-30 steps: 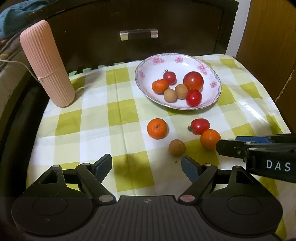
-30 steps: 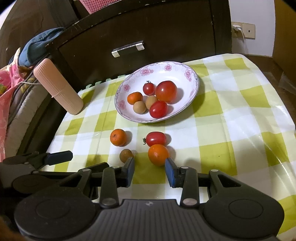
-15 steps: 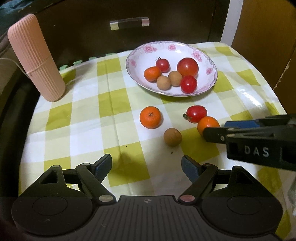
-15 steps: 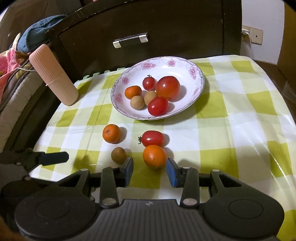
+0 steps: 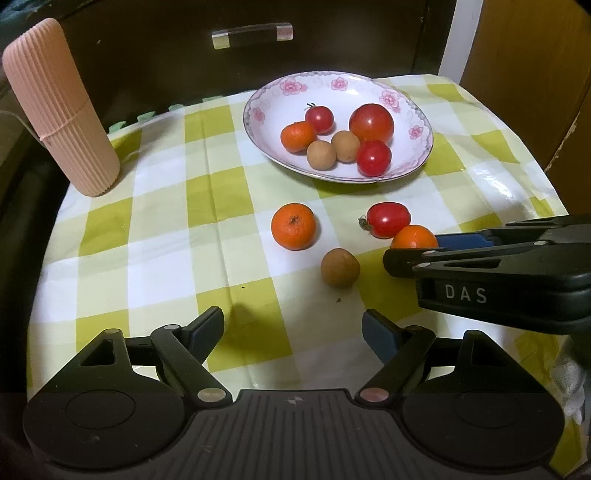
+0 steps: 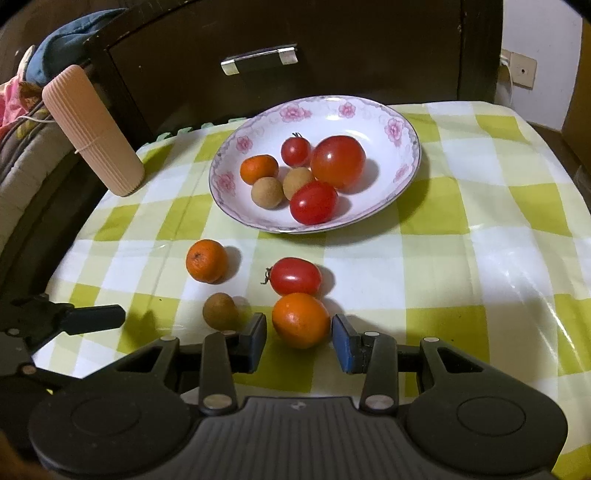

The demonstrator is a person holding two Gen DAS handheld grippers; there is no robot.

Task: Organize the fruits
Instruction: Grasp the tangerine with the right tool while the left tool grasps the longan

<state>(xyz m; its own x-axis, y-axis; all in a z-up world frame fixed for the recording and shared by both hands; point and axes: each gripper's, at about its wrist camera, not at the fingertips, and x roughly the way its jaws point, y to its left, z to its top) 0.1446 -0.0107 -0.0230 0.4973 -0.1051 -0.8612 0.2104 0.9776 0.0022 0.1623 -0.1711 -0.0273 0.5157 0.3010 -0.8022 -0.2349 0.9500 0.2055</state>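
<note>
A white flowered plate point(image 6: 406, 147) point(image 5: 258, 107) holds several fruits: tomatoes, a mandarin and two brown longans. Loose on the checked cloth lie an orange point(image 6: 301, 319) point(image 5: 413, 236), a cherry tomato point(image 6: 295, 277) point(image 5: 388, 219), a mandarin point(image 6: 206, 260) point(image 5: 293, 226) and a brown longan point(image 6: 220, 311) point(image 5: 340, 267). My right gripper point(image 6: 298, 325) point(image 5: 413, 251) is low over the cloth. The orange sits between its blue pads, with thin gaps on both sides. My left gripper point(image 5: 291, 321) is open over bare cloth, in front of the longan.
A pink ribbed cylinder point(image 5: 59, 110) point(image 6: 92, 133) stands at the cloth's back left corner. A dark cabinet with a drawer handle point(image 5: 251, 35) rises right behind the plate. The cloth drops off at the right and near edges.
My right gripper has come forward and down, so the orange that lay ahead of its tips now sits between the pads. The fruits and the left gripper have stayed put.
</note>
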